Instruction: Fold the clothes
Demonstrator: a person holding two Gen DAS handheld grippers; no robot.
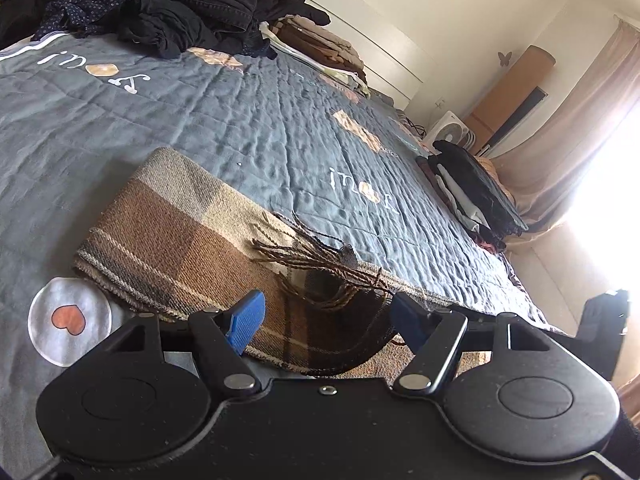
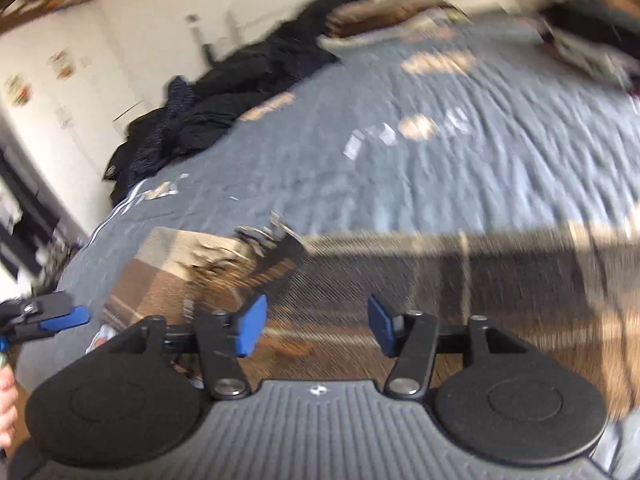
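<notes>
A brown and beige plaid scarf (image 1: 176, 240), folded into a long band, lies flat on the grey quilted bedspread (image 1: 260, 128) along the bed's near edge, its twisted fringe (image 1: 320, 264) resting across its upper layer. The left claw (image 1: 326, 320) hovers just over the scarf near the fringe, its blue pads (image 1: 246, 320) spread apart and gripping nothing. The right claw (image 2: 318, 326) is likewise released above the scarf's long stretch; this view is motion-blurred, so contact cannot be judged. A heap of dark unfolded clothes (image 1: 168, 8) occupies the bed's far corner, brown folded garments (image 1: 320, 44) sit along the far edge, and a stack of folded dark items (image 1: 476, 188) rests at the window-side edge.
</notes>
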